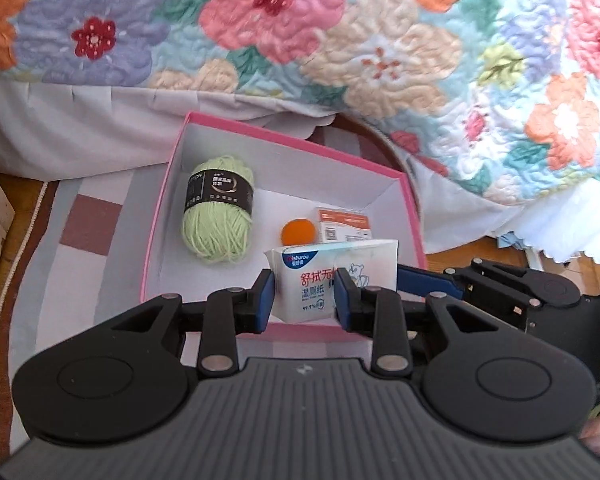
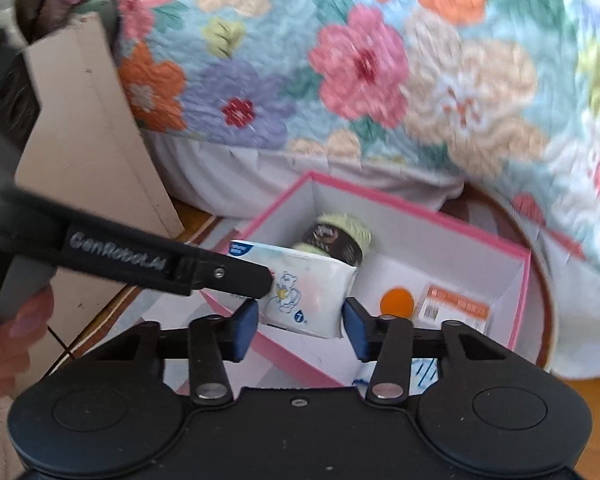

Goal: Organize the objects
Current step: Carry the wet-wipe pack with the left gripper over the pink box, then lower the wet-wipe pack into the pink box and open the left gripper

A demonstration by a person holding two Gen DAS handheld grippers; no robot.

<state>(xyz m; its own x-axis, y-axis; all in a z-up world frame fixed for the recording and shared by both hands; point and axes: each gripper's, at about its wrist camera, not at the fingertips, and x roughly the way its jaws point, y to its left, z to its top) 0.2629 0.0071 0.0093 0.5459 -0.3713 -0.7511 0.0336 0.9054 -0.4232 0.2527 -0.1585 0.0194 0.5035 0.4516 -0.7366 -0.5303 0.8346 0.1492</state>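
**Wipes pack held over the box**

The wet-wipes pack (image 1: pixel 332 276) is clamped between the pads of the left tool (image 1: pixel 303 294), above the near wall of the pink box (image 1: pixel 162 208). The right tool (image 2: pixel 300 326) brackets the same pack; whether its pads press cannot be told. Beyond lie the orange disc (image 1: pixel 299 232), small carton (image 1: pixel 345 227) and green yarn (image 1: pixel 217 208). A release here could catch the pack on the rim or drop it onto the disc.
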